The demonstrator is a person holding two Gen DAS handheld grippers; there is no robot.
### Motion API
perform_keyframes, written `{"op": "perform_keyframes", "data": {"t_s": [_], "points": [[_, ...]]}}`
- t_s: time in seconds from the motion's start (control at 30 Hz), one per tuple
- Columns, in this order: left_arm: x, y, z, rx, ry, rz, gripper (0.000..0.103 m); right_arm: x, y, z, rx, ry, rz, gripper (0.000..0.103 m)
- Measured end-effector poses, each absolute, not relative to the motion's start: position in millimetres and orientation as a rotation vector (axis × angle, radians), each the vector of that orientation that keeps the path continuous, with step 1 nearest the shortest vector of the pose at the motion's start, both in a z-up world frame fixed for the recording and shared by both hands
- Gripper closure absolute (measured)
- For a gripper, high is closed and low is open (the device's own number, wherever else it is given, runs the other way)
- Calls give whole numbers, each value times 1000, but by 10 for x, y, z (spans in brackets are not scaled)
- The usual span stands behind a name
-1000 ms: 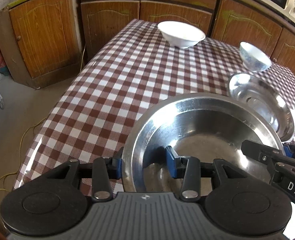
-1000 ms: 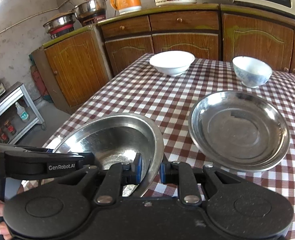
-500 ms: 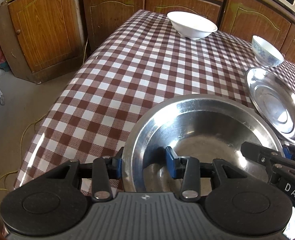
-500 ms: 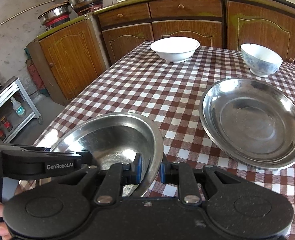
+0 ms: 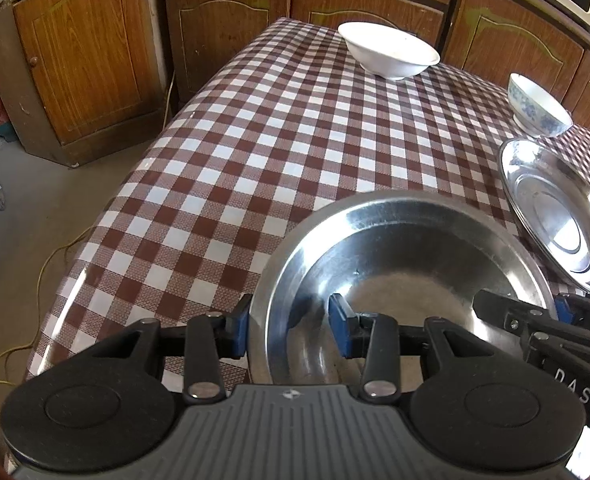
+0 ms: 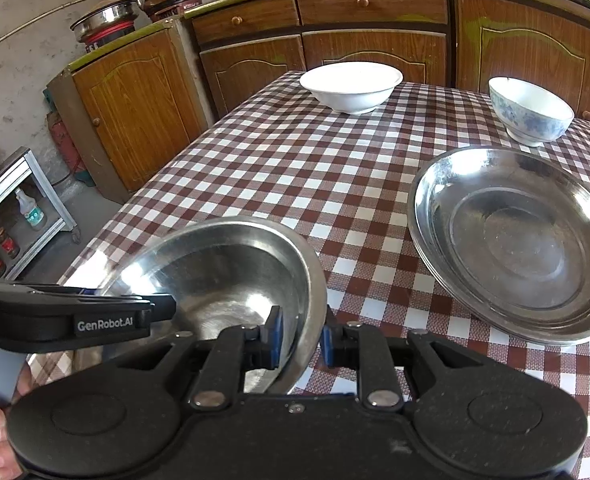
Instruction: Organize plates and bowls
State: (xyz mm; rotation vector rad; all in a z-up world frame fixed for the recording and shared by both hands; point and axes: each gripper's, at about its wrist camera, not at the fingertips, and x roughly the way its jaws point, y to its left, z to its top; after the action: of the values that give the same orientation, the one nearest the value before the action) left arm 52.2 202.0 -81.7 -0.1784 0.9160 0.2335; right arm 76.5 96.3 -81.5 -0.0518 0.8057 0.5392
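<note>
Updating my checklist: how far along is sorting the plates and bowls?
Nothing looks stacked yet. In hand: both grippers, left and right, clamp the steel bowl by opposite rims. Left: the steel plate, white bowl and blue-patterned bowl sit apart.

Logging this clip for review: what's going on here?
A person holds a steel basin by its rim with both grippers, the left gripper on one side and the right gripper on the other, low over the checked table. A steel plate, white bowl and blue-patterned bowl sit beyond.
</note>
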Motion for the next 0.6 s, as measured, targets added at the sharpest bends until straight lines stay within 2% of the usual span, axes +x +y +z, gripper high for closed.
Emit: {"op": "perform_keyframes", "data": {"t_s": [0.1, 0.27, 0.4, 0.53, 0.6], "points": [[530, 2021, -826, -178, 917, 233, 62, 786, 966, -816, -55, 804, 537, 77], [509, 2046, -806, -196, 910, 239, 62, 792, 918, -779, -77, 770, 510, 55], [488, 2045, -744, -198, 899, 235, 62, 770, 882, -711, -83, 743, 513, 49], [471, 2051, -627, -203, 877, 236, 62, 741, 861, -564, -100, 698, 515, 34], [472, 2058, -564, -204, 864, 236, 61, 742, 847, -459, -101, 676, 523, 34]]}}
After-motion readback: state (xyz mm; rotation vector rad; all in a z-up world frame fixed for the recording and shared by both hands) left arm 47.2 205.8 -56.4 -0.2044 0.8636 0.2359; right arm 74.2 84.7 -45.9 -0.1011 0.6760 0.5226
